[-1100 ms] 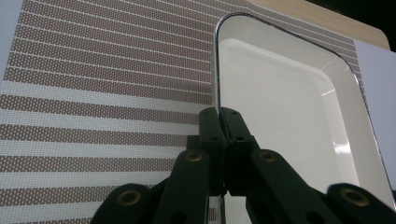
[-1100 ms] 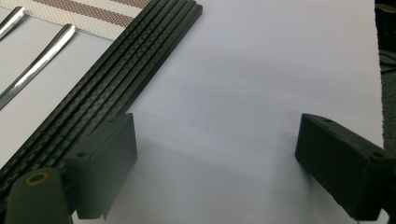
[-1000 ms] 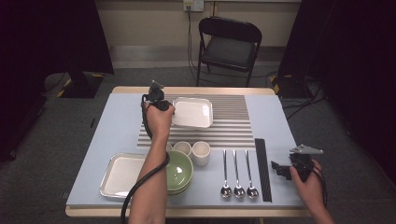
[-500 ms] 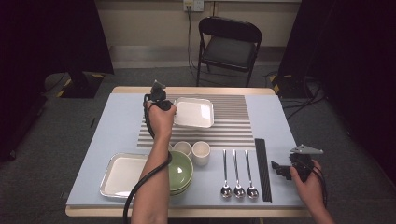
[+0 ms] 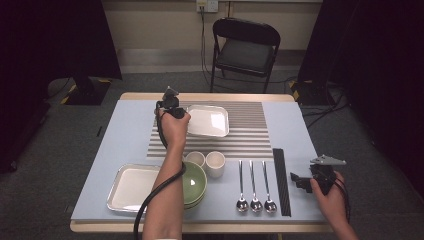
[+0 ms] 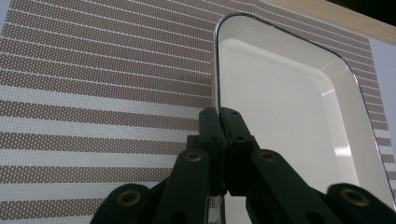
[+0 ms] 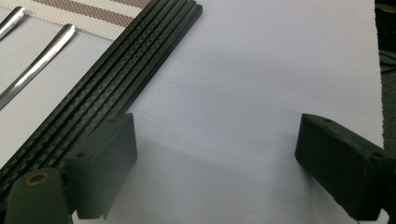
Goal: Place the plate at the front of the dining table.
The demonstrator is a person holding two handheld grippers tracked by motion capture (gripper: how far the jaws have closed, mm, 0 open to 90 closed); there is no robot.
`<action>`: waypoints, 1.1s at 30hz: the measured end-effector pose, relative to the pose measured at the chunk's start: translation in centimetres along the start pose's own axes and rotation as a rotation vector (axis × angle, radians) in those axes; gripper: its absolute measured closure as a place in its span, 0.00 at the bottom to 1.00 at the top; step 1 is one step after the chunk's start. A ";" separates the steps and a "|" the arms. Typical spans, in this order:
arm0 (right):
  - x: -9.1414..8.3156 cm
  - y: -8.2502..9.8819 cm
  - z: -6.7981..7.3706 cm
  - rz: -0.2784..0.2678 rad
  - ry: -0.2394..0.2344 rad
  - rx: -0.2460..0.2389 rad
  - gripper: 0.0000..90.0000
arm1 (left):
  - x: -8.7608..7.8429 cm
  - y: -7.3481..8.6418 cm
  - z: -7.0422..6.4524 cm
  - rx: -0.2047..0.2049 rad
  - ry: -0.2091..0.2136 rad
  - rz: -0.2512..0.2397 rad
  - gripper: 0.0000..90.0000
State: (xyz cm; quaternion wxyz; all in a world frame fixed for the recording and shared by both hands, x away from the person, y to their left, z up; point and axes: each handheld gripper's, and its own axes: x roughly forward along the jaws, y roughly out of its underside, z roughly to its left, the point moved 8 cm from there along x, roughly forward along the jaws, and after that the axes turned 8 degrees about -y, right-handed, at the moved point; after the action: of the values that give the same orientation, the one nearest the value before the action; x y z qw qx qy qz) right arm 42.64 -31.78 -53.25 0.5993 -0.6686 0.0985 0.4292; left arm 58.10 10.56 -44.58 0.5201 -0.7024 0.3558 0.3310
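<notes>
A: What was recorded in the high view?

B: The left gripper (image 5: 172,106) was seen at upper centre of the frame, set against the left rim of a white tray (image 5: 207,120) that lay on the striped placemat (image 5: 250,135). The right gripper (image 5: 302,181) was held at the lower right, just beside the black chopsticks (image 5: 281,181), near three spoons (image 5: 255,187).

A: And in the left gripper view?

B: The jaws of the left gripper (image 6: 222,122) were seen pressed together on the tray's thin rim, in the lower centre of the frame. The tray (image 6: 289,121) was spread over the right half, the placemat (image 6: 93,84) over the left.

A: And in the right gripper view?

B: The right gripper (image 7: 215,158) was found wide open with nothing between its jaws, bare table below. The chopsticks (image 7: 116,79) were seen running diagonally at the left, touching the left jaw or just behind it; which could not be told.
</notes>
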 end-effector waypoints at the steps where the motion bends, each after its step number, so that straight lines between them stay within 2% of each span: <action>1: 0.0 0.0 0.0 0.000 0.000 0.000 0.13 | 0.1 0.0 0.0 -0.005 -0.001 -0.001 0.99; 10: 0.0 0.0 0.0 0.000 0.000 -0.001 0.13 | 0.2 0.0 0.2 -0.009 -0.017 -0.006 0.99; 18: 0.0 0.0 0.0 0.000 0.000 -0.002 0.13 | 0.4 0.1 0.2 0.003 -0.038 -0.005 0.99; 22: 0.0 0.0 0.0 0.000 0.000 -0.002 0.13 | 0.4 0.1 -0.1 0.003 -0.031 -0.003 0.99; 33: 0.0 0.0 0.0 0.000 0.000 0.000 0.13 | 0.7 0.2 -0.3 0.005 -0.048 0.002 0.99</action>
State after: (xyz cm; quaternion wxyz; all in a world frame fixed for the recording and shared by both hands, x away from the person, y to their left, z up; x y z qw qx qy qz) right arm 42.64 -31.78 -53.25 0.5992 -0.6686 0.0984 0.4292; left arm 58.34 10.13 -45.13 0.5301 -0.6926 0.3445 0.3473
